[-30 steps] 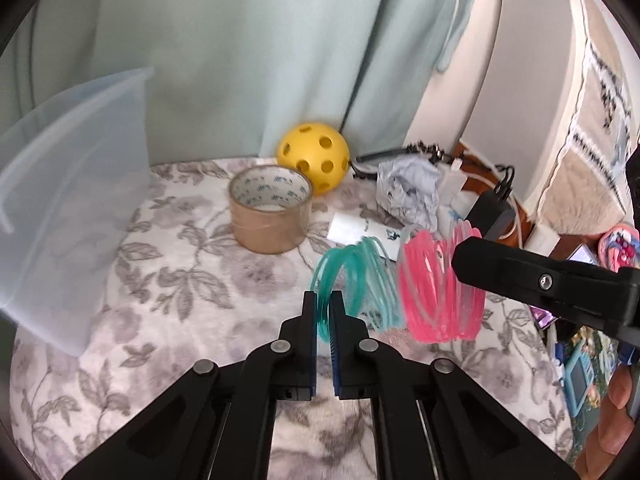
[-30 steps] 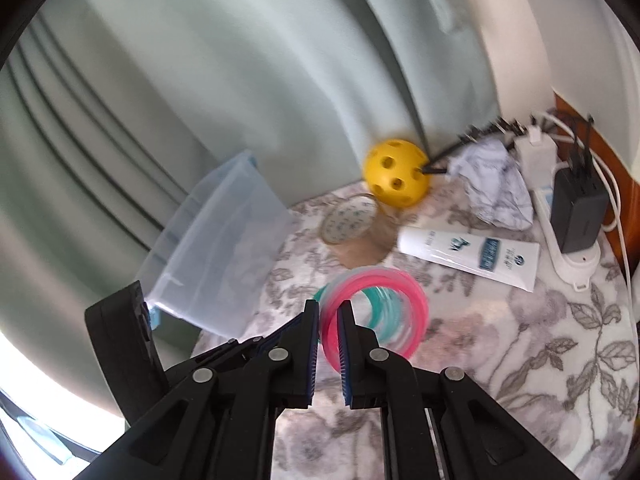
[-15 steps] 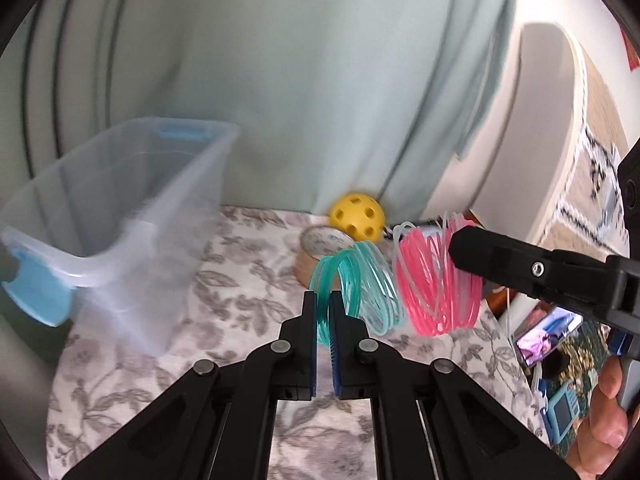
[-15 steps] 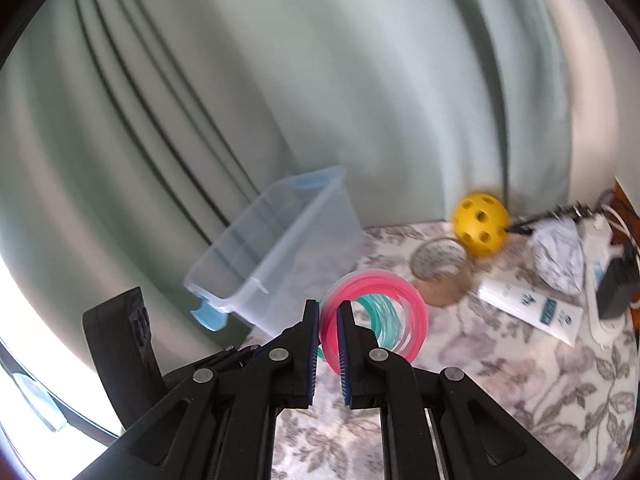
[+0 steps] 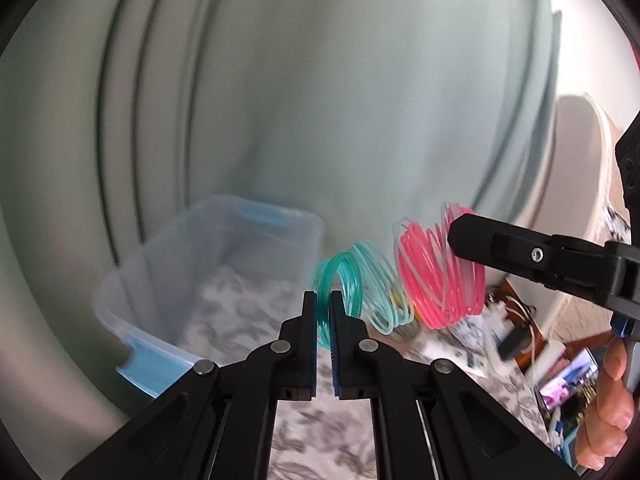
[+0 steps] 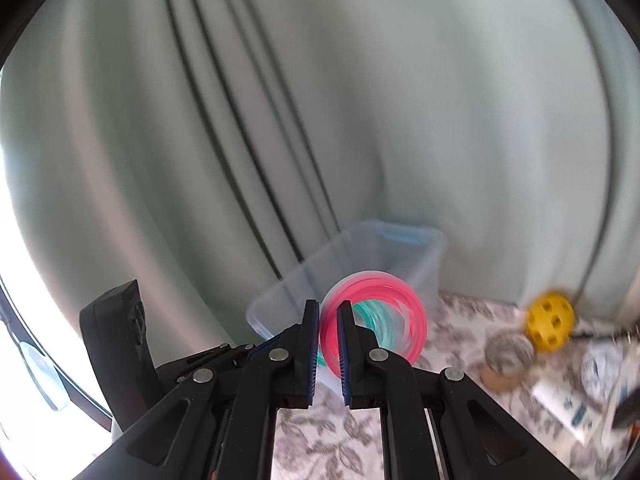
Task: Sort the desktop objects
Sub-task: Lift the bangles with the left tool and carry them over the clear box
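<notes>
Left tongs (image 5: 324, 312) clamped on teal end of coil toy (image 5: 396, 280); right tongs (image 6: 328, 320) clamped on pink end. Toy held in mid-air, stretched between both, above floral worktop (image 6: 452, 320) and in front of clear bin (image 5: 208, 276). Yellow perforated ball (image 6: 550, 326) and tape roll (image 6: 508, 356) on worktop, blurred.

My black claws (image 5: 325, 312) hold a teal-and-pink spring toy (image 5: 400, 276); the bin (image 5: 168, 280) is clear with blue handles, the tabletop (image 6: 320, 440) grey-floral.
</notes>
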